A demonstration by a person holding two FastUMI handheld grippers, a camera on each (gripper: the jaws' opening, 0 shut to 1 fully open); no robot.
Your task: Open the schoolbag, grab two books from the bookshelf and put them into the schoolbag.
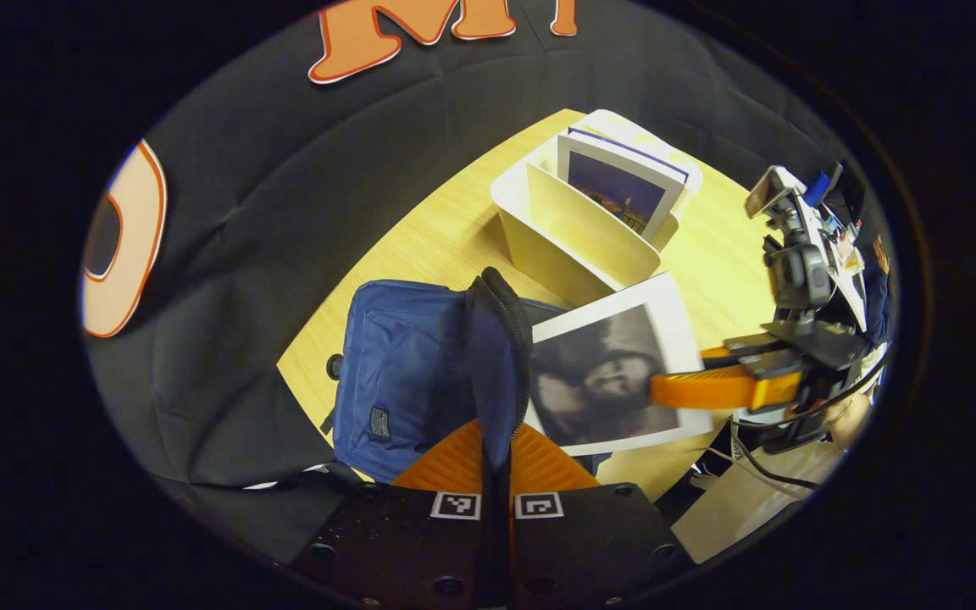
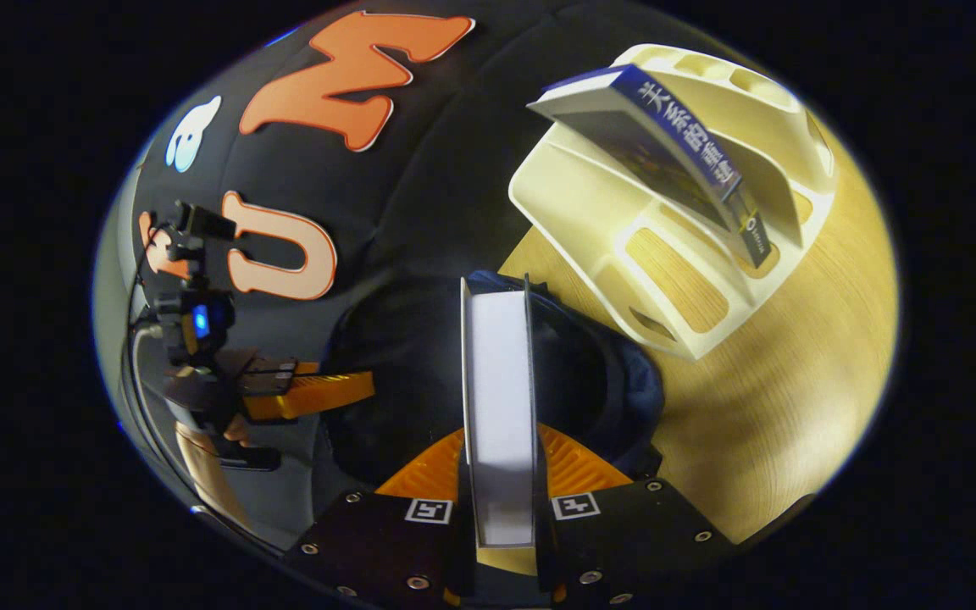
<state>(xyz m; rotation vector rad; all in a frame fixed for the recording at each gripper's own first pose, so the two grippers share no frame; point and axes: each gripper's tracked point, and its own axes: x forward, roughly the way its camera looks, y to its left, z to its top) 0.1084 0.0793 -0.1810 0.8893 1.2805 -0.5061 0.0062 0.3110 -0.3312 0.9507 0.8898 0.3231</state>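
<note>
Book point(image 2: 498, 407) clamped between the right gripper point(image 2: 501, 487) fingers, poised over the open schoolbag point(image 1: 403, 373) on the table point(image 1: 446, 229); left gripper point(image 1: 496, 462) fingers pinch the bag's zippered rim point(image 1: 496, 339). Lower the book straight, rim held wide. Its long axis points into the mouth. A second book point(image 1: 619, 182) stands in the bookshelf point(image 1: 573, 237).

Readable markings

The blue book point(image 2: 679, 135) in the bookshelf point(image 2: 666, 288) carries white Chinese characters down its spine, too distorted to read; the schoolbag point(image 1: 403, 373) has a small illegible patch.
</note>
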